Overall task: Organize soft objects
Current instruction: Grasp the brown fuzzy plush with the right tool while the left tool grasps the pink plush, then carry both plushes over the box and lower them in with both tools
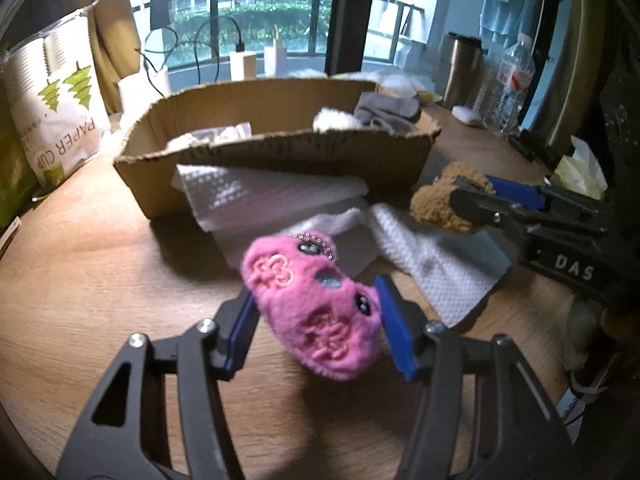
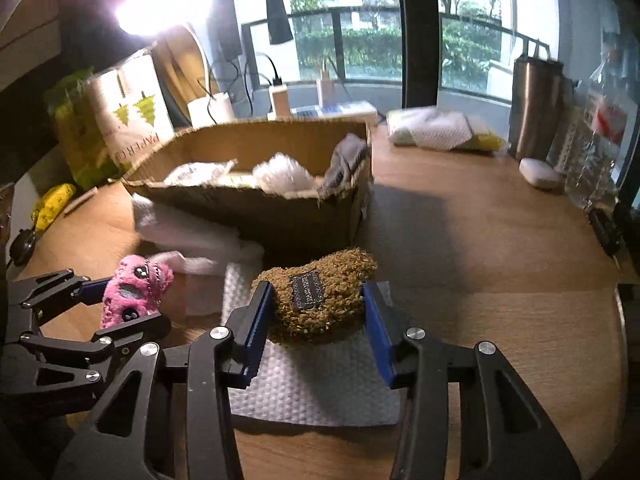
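My left gripper (image 1: 316, 316) is shut on a pink plush toy (image 1: 312, 308) and holds it above the wooden table; the toy also shows in the right wrist view (image 2: 132, 292). My right gripper (image 2: 316, 316) is shut on a brown fuzzy plush (image 2: 316, 296) over a white bubble-wrap sheet (image 2: 316, 392); the plush also shows in the left wrist view (image 1: 440, 204). A cardboard box (image 1: 280, 156) stands behind, holding white soft items (image 2: 284, 176) and a grey cloth (image 2: 346, 160).
White wrap and cloths (image 1: 276, 196) lie in front of the box. A paper cup pack (image 1: 60, 100) stands at left. A steel tumbler (image 2: 534, 108), a water bottle (image 1: 512, 84) and a white sponge cloth (image 2: 436, 130) are at the back right.
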Action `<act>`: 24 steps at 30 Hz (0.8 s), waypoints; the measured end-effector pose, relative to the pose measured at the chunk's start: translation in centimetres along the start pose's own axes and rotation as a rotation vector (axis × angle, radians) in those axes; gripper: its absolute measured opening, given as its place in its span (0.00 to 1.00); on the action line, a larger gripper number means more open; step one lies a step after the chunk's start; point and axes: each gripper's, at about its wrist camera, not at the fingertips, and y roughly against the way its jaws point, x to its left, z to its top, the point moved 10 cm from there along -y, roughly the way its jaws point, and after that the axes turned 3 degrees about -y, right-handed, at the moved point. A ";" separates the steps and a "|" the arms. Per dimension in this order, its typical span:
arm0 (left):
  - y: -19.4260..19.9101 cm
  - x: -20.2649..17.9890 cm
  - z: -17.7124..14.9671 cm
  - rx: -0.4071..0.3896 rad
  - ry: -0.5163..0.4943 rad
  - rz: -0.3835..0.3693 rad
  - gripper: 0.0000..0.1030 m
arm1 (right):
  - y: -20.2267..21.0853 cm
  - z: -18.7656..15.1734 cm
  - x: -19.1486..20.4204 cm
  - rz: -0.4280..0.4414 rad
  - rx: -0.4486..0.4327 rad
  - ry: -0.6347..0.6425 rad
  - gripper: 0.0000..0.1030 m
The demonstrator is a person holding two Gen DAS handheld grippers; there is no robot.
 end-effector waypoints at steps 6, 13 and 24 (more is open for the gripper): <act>2.1 0.6 0.8 -0.052 0.003 -0.004 0.56 | 2.9 2.1 1.5 0.015 -0.066 0.019 0.45; 4.6 1.6 1.8 -0.107 0.012 -0.002 0.56 | 4.9 3.6 3.2 0.020 -0.106 0.047 0.45; 8.2 4.7 4.0 -0.197 0.062 0.026 0.56 | 6.0 5.5 5.9 0.037 -0.134 0.087 0.45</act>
